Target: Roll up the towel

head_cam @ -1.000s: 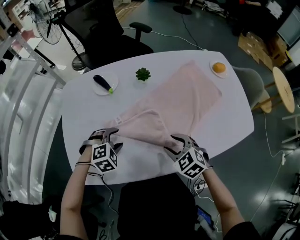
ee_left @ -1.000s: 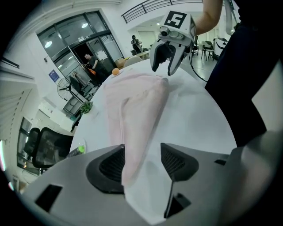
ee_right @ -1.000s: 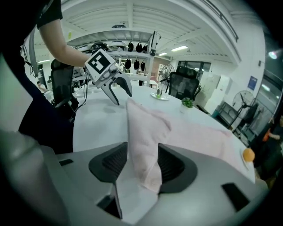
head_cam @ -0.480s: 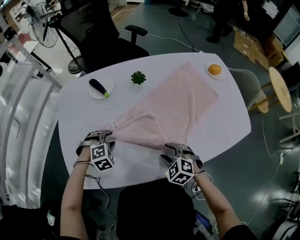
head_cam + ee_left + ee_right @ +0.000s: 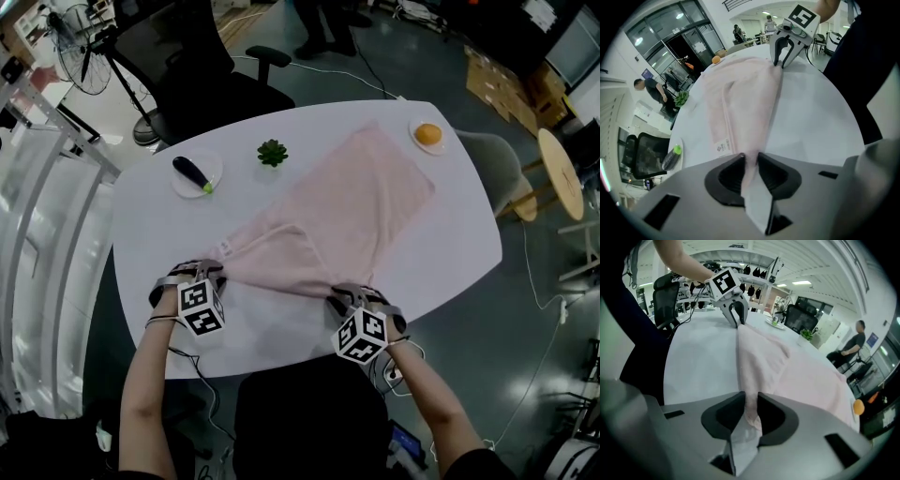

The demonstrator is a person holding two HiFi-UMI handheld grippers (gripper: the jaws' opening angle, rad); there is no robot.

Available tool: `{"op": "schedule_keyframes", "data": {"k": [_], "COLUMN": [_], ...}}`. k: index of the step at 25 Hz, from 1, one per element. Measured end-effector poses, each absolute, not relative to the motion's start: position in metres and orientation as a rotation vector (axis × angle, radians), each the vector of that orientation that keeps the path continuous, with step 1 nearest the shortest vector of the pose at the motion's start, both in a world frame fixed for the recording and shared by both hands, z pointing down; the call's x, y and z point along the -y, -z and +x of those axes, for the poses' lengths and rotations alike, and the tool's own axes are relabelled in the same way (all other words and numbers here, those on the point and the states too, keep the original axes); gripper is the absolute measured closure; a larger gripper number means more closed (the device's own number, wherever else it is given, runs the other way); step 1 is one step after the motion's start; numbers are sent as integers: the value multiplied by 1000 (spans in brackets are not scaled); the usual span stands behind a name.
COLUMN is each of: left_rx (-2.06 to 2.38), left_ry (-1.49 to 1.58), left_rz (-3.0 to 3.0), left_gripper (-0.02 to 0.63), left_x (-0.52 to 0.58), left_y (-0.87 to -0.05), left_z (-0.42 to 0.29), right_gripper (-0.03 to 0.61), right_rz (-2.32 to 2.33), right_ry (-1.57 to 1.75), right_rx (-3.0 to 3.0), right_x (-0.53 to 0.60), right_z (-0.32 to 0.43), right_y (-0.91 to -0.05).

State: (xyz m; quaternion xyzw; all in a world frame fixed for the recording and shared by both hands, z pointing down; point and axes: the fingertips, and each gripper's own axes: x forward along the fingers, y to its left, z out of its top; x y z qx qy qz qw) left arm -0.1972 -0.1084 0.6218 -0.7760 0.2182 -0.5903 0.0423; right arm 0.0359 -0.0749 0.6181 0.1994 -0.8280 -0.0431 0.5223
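Observation:
A pink towel lies diagonally across the white table, its near end folded back on itself. My left gripper is at the left end of the near fold and my right gripper at the right end, both pointing steeply down. In the left gripper view the towel runs into the gripper, whose jaws are closing with the edge pinched between them. The right gripper view shows the same: the towel is pinched in the closing jaws of that gripper.
At the table's far side stand a plate with an eggplant, a small green plant and a plate with an orange. A black office chair is behind the table, a round wooden side table at the right.
Both grippers have sunk to the table at the towel's near fold and their jaws have narrowed onto the cloth. The lifted fold now lies flatter.

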Motion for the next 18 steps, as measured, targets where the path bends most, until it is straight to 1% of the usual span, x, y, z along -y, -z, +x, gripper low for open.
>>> {"op": "schedule_keyframes", "data": {"k": [1,2,4,6,18], "left_rx": [-682,-686,-668,-644,-667], "left_ry": [1798,1794,1801,1808,1687], "left_rz": [-2361,-2349,-2330,-2310,-2248], "left_gripper": [555,566,569,574,578], "left_x": [111,113,115,114,91], "left_y": [-621,-621,-622,-620,-574], "left_z": [-197,-197,-197,-198,-203], "right_gripper": [489,501,533,545,555], "right_rz": [475,476,482,484,493], "right_ry": [115,128,151,171,314], "right_rx": [1976,1969,1959,1954,1918], "right_x": [75,75,77,77,62], "right_z": [36,37,37,37,40], "right_y": [-618,-617,-614,-609,-567]}}
